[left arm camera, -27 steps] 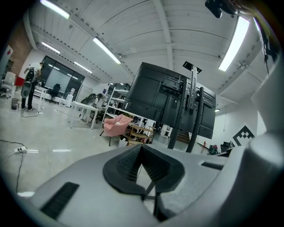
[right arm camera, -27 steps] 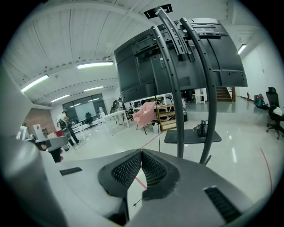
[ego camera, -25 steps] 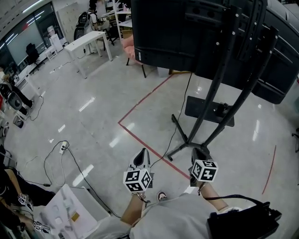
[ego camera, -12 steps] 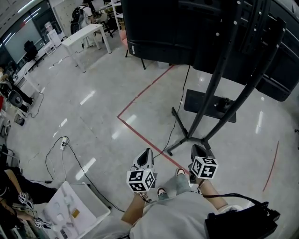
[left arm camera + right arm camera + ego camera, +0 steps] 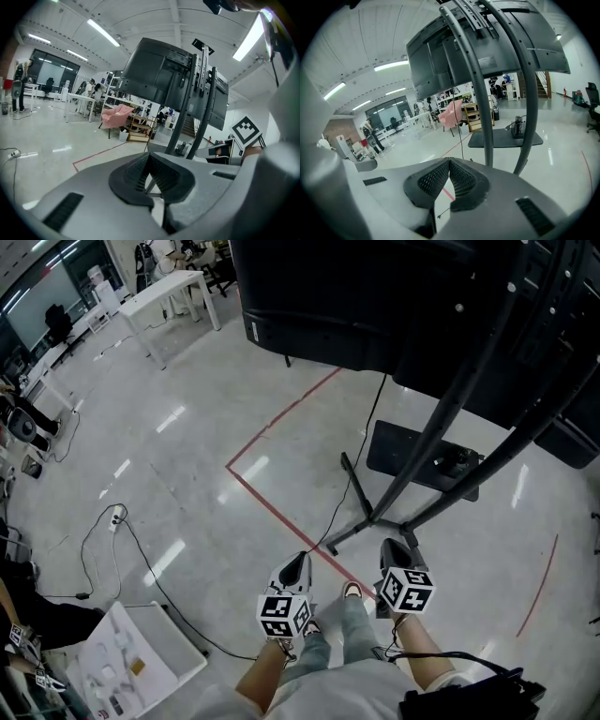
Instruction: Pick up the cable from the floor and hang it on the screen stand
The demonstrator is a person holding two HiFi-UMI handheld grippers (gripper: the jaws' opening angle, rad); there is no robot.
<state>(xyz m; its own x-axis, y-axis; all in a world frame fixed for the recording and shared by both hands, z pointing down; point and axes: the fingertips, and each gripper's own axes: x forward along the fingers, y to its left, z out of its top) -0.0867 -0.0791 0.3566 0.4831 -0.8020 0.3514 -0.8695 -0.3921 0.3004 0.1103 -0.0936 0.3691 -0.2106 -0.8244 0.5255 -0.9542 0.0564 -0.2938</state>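
Left tool (image 5: 298,565) and right tool (image 5: 395,551) both closed tight, empty, side by side over the floor (image 5: 187,474), black cable (image 5: 373,423) beside screen stand (image 5: 427,439)

Bright ceiling lights (image 5: 101,33), floor (image 5: 171,418) glare, fisheye edges

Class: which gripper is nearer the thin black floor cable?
Left. The left gripper hovers by the thin black cable on the floor; the right gripper is beyond the black metal stand leg.

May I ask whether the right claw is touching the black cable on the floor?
Apart: the right gripper view shows the right claw shut and empty, the cable on the floor beyond.
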